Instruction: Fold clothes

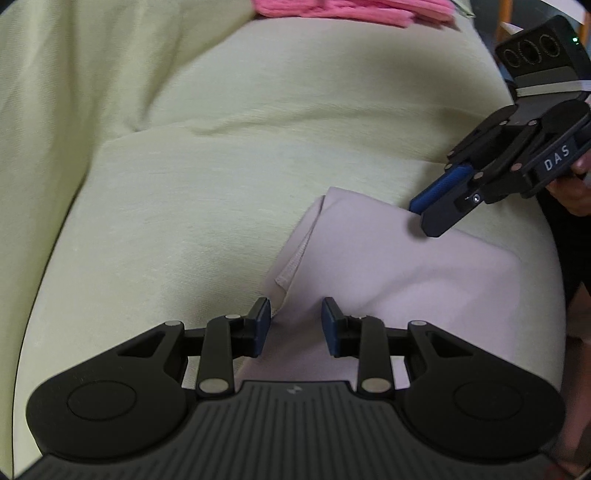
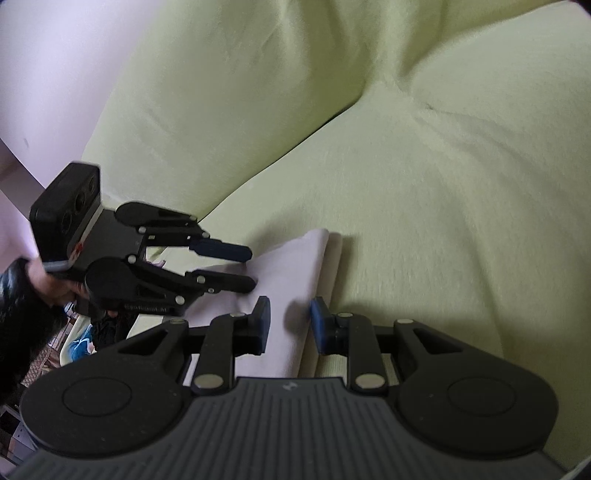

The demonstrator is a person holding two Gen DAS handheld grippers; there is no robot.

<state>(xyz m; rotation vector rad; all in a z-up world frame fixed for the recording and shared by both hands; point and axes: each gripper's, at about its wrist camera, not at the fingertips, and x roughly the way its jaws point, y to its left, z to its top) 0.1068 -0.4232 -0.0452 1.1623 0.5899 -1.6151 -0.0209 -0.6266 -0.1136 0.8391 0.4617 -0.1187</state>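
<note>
A pale lilac folded cloth [image 1: 388,266] lies on the light green sofa seat [image 1: 184,206]; it also shows in the right wrist view [image 2: 291,266]. My left gripper [image 1: 295,325] is open, its jaws straddling the cloth's near left edge without clamping it. It also shows in the right wrist view [image 2: 251,267], open over the cloth. My right gripper [image 2: 288,323] is open above the cloth's folded edge. In the left wrist view the right gripper [image 1: 424,214] hovers at the cloth's far right corner, jaws slightly apart.
A pink garment [image 1: 354,9] lies at the far end of the sofa. The sofa backrest [image 2: 258,92] rises behind the seat. A lilac wall [image 2: 55,55] and floor clutter [image 2: 77,343] lie past the sofa's edge.
</note>
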